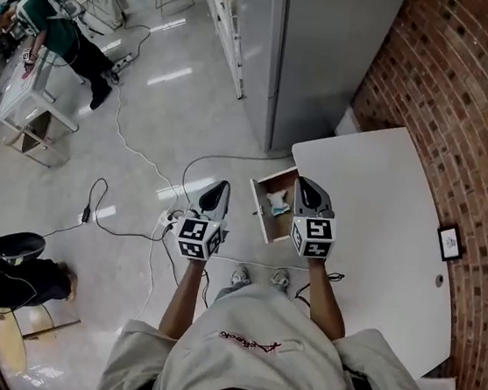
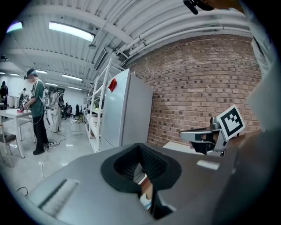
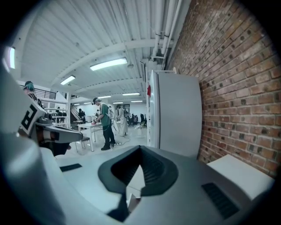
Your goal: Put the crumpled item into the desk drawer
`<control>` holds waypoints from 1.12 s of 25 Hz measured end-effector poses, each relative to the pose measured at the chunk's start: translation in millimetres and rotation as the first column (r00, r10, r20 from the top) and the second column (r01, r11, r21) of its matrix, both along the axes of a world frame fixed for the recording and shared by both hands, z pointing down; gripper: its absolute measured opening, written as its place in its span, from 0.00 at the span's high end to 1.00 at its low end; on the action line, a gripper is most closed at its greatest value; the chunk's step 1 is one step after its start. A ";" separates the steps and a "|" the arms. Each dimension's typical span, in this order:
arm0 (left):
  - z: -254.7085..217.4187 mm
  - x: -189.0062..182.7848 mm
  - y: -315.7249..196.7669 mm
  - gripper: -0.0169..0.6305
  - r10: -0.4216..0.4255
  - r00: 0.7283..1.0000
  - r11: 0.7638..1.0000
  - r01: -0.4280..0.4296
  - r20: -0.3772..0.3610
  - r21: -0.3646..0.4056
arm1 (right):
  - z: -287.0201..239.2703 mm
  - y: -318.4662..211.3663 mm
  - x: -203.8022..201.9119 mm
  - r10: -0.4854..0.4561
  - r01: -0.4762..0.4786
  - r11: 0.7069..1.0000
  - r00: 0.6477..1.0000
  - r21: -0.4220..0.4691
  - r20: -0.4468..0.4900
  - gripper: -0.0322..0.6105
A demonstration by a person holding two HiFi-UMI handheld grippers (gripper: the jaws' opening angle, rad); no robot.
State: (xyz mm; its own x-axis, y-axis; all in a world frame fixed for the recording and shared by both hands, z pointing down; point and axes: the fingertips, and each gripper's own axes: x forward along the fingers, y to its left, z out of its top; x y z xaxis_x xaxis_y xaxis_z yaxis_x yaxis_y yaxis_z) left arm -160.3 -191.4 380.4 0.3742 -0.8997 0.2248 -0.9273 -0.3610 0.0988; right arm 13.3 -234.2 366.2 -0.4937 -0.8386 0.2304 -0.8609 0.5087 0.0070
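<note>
Both claws are pressed together and carry nothing: the left gripper (image 1: 219, 188) hangs over the floor just beside the open drawer (image 1: 258, 211), and the right gripper (image 1: 303, 185) hovers at the drawer's other side, over the edge of the white desk (image 1: 384, 207). The crumpled item (image 1: 278, 207), a pale wad of white tinged with light blue, lies inside the wooden drawer, clear of both claws. A brick wall (image 1: 467, 102) flanks the desk, and a grey cabinet (image 1: 324, 49) stands beyond.

bright ceiling strip lights, fisheye-warped edges
</note>
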 end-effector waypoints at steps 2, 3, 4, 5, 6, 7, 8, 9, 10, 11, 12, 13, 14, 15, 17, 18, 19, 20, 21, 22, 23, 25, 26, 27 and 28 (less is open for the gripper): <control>-18.9 -1.6 -5.2 0.96 -0.009 1.000 1.000 0.009 -0.002 0.027 | -19.6 -5.3 3.0 0.001 -0.001 1.000 1.000 0.031 0.000 0.93; -27.4 -0.8 -5.9 0.96 -0.013 1.000 0.999 0.014 -0.007 0.038 | -27.6 -6.0 5.5 0.001 -0.001 0.999 1.000 0.043 -0.003 0.93; -33.1 0.3 -4.3 0.96 -0.016 1.000 0.999 0.016 -0.009 0.044 | -33.1 -4.1 8.4 0.000 0.000 0.999 1.000 0.052 -0.005 0.93; -37.0 0.6 -3.0 0.96 -0.017 1.000 0.999 0.017 -0.008 0.050 | -37.6 -2.0 11.2 0.000 0.000 0.998 1.000 0.060 -0.006 0.93; -41.9 0.1 -4.6 0.96 -0.017 1.000 0.998 0.017 -0.003 0.060 | -43.4 -2.3 13.4 0.001 0.000 0.997 1.000 0.073 -0.005 0.93; -49.1 -0.9 -8.3 0.96 -0.019 1.000 0.997 0.019 0.001 0.074 | -50.8 -4.1 15.0 0.002 -0.001 0.996 1.000 0.090 -0.003 0.93; -56.5 -1.9 -10.5 0.96 -0.022 1.000 0.996 0.021 0.007 0.086 | -57.7 -4.4 16.7 0.003 -0.003 0.994 1.000 0.105 -0.002 0.93; -62.0 -3.0 -9.9 0.96 -0.026 1.000 0.995 0.025 0.012 0.094 | -62.1 -1.8 18.9 0.006 -0.006 0.993 1.000 0.114 -0.002 0.93; -66.5 -4.5 -9.2 0.96 -0.032 0.999 0.994 0.030 0.014 0.103 | -64.9 0.9 21.6 0.009 -0.009 0.993 1.000 0.121 -0.003 0.93; -72.7 -6.1 -11.1 0.96 -0.039 0.999 0.992 0.038 0.010 0.117 | -68.6 0.8 24.3 0.013 -0.012 0.991 1.000 0.132 -0.003 0.93; -80.7 -7.3 -14.5 0.96 -0.048 0.999 0.990 0.047 0.002 0.133 | -73.3 -1.3 26.7 0.016 -0.016 0.989 1.000 0.144 -0.003 0.93; -87.2 -8.2 -17.1 0.96 -0.055 0.998 0.988 0.055 -0.004 0.145 | -77.3 -2.8 29.0 0.020 -0.020 0.988 1.000 0.153 -0.001 0.93; -90.8 -8.7 -18.4 0.96 -0.059 0.998 0.987 0.059 -0.006 0.149 | -79.6 -3.3 31.3 0.024 -0.024 0.987 1.000 0.157 0.002 0.93; -92.2 -8.5 -19.1 0.96 -0.059 0.998 0.987 0.059 -0.004 0.150 | -80.8 -3.0 33.8 0.029 -0.029 0.987 1.000 0.159 0.004 0.93; -92.4 -6.6 -20.1 0.96 -0.055 0.998 0.987 0.055 0.000 0.148 | -82.1 -2.1 38.8 0.037 -0.037 0.987 0.999 0.158 0.004 0.93; -92.0 -5.5 -20.3 0.96 -0.055 0.998 0.988 0.055 -0.001 0.147 | -82.2 -1.5 41.3 0.040 -0.040 0.987 0.999 0.157 0.002 0.93; -91.7 -4.4 -20.4 0.96 -0.056 0.998 0.988 0.056 -0.001 0.146 | -81.9 -1.0 43.7 0.044 -0.044 0.987 0.999 0.156 0.000 0.93; -91.2 -3.0 -20.5 0.96 -0.056 0.998 0.988 0.055 -0.001 0.144 | -81.3 -0.8 46.3 0.049 -0.049 0.987 0.999 0.155 -0.001 0.93; -90.4 -1.1 -20.6 0.96 -0.053 0.999 0.989 0.053 -0.001 0.141 | -80.4 -0.7 49.0 0.056 -0.055 0.987 0.998 0.154 -0.002 0.93; -89.1 1.2 -20.5 0.96 -0.050 0.999 0.989 0.049 0.000 0.137 | -79.4 -0.8 51.3 0.061 -0.060 0.987 0.998 0.152 -0.004 0.93; -87.4 3.3 -20.1 0.96 -0.046 0.999 0.990 0.046 0.000 0.132 | -78.1 -0.7 52.6 0.063 -0.061 0.987 0.998 0.149 -0.007 0.93; -83.3 5.5 -18.1 0.96 -0.044 0.999 0.992 0.044 0.000 0.122 | -74.9 -0.1 52.2 0.059 -0.057 0.988 0.998 0.141 -0.008 0.93; -81.1 5.9 -16.8 0.96 -0.045 0.999 0.992 0.045 0.000 0.118 | -73.0 0.5 51.2 0.056 -0.055 0.989 0.998 0.136 -0.007 0.93; -79.1 6.4 -15.7 0.96 -0.046 0.999 0.992 0.046 -0.001 0.114 | -71.3 1.4 50.4 0.053 -0.052 0.990 0.999 0.132 -0.006 0.93; -77.4 7.0 -14.9 0.96 -0.047 0.999 0.993 0.047 0.000 0.111 | -70.0 2.1 49.6 0.050 -0.049 0.991 0.999 0.128 -0.007 0.93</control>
